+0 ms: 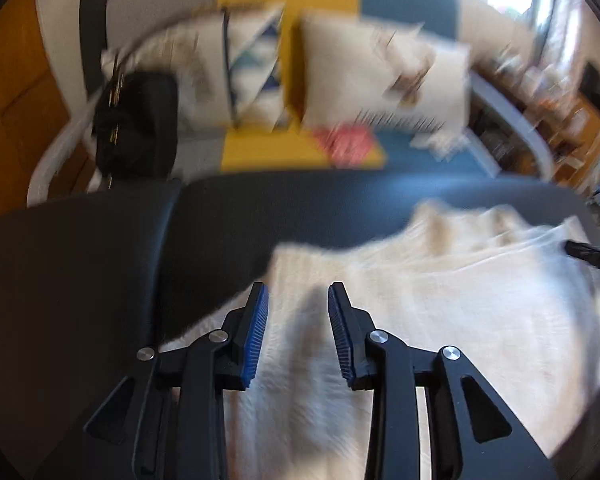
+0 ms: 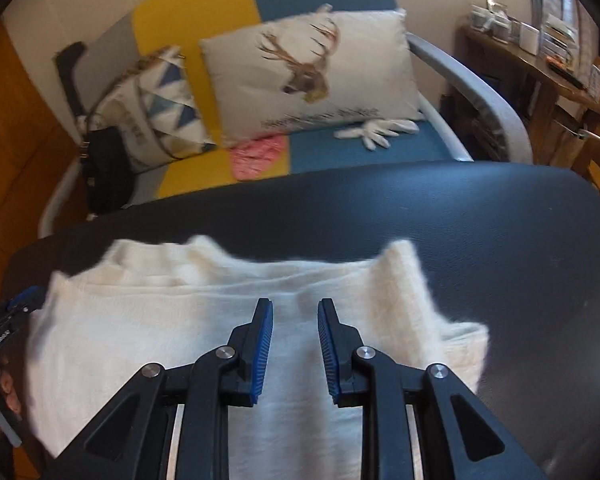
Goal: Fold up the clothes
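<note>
garment: a cream fuzzy garment [image 2: 236, 344] lies on the dark worktop [image 2: 480, 220], already doubled over in part, far corners sticking up.
left hand-held gripper [image 1: 298, 300]: jaws apart, holding nothing, over the left edge.
right hand-held gripper [image 2: 295, 312]: jaws apart, empty, over the middle.
risk: thick pile may let a pinch catch one layer only, skewing the fold.

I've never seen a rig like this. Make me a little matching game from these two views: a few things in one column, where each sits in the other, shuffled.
Things:
1. white garment
2. deer cushion
3. white glove
4. black bag

Places:
A. blue seat of the sofa
B. dark table
C. leaning on the sofa back
D. left end of the sofa

Pairs: 1-B, 2-C, 3-A, 4-D
</note>
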A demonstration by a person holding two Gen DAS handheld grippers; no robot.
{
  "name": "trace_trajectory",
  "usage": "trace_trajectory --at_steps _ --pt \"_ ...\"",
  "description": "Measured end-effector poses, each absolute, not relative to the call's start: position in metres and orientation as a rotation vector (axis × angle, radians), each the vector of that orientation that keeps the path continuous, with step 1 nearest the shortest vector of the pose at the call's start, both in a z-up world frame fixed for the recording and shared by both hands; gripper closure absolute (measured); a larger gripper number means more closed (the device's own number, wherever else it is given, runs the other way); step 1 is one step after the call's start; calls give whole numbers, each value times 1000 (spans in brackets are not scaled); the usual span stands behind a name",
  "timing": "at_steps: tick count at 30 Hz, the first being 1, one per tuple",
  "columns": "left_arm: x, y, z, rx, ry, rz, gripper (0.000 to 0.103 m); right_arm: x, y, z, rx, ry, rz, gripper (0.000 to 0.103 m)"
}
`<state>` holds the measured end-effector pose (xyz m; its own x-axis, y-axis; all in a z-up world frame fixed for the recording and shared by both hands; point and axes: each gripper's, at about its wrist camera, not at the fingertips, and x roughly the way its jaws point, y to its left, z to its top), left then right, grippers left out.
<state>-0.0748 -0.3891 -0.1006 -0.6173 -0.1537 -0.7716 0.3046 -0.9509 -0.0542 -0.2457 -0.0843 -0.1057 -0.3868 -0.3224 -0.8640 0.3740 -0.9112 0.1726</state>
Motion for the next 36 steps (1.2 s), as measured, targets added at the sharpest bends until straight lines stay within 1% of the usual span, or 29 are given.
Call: trace_trajectory --at_steps 1,2,3,5,9,12,15,16,17,19,22,26,29,30,33,35,36 --pt "-77 -391 -102 1220 269 -2598 67 -252 -82 -116 1474 84 -2309 80" --pt "-79 -393 -103 1224 276 -2594 64 -254 -79 -121 1461 64 -2299 80" --pt "-81 -395 -104 1227 282 -2590 64 -256 -76 -126 1450 44 -2289 80" --pt "-84 -398 -107 1234 295 -2582 64 -255 -70 -123 1449 10 -2258 81" --pt "-92 -406 -112 1248 322 -2565 64 -251 -44 -101 1392 -42 -2313 81" --pt "-97 -400 -105 1216 255 -2595 64 -253 -28 -92 1352 -76 -2348 81" --pt "-115 -397 -122 1326 184 -2532 64 -265 -33 -100 1368 -108 -2310 81" --pt "-118 -398 -130 1348 176 -2514 63 -270 -37 -106 1395 -99 -2291 81" --pt "-121 -398 -137 1369 170 -2496 60 -275 -40 -113 1433 -68 -2288 81" --pt "-118 -398 -136 1361 177 -2494 59 -284 -44 -129 1504 0 -2309 78" --pt "-105 -402 -126 1319 238 -2506 59 -283 -42 -121 1496 12 -2310 78" --pt "-71 -392 -106 1187 202 -2568 59 -257 -20 -89 1375 -10 -2338 78" --pt "-47 -380 -101 1133 188 -2605 59 -231 -5 -80 1328 -38 -2268 78" --pt "-39 -374 -101 1127 158 -2611 59 -222 -1 -80 1324 -40 -2236 78" --pt "-38 -364 -126 1249 57 -2534 59 -207 -3 -100 1417 35 -2180 78" --pt "-36 -365 -125 1241 68 -2528 59 -207 -3 -126 1534 63 -2133 79" --pt "-36 -365 -125 1236 75 -2526 59 -205 2 -124 1513 26 -2146 79"
